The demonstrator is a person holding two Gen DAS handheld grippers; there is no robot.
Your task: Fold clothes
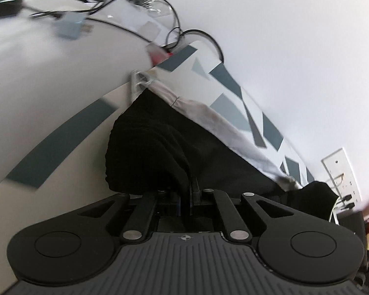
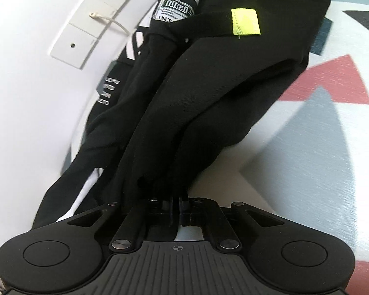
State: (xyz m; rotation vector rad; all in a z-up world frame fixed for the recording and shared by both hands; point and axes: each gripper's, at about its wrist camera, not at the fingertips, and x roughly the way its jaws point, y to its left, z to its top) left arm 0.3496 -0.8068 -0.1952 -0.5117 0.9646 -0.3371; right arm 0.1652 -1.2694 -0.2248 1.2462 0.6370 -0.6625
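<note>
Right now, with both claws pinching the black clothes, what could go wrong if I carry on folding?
1. The left claw seems to pinch only a small bunch of the black garment; a hard pull might slip it free.
2. Loose cables and a small grey box lie on the table beyond the garment; swinging cloth could snag them.
3. The right claw grips gathered folds near the yellow tag, so creases may get folded in.

L gripper (image 1: 193, 189): low centre of its frame, jaws pinched together on black cloth (image 1: 159, 147), linkage arms folded inward, pointing down at a slant. R gripper (image 2: 177, 201): low centre too, jaws closed tight on the same dark fabric, also angled downward.
</note>
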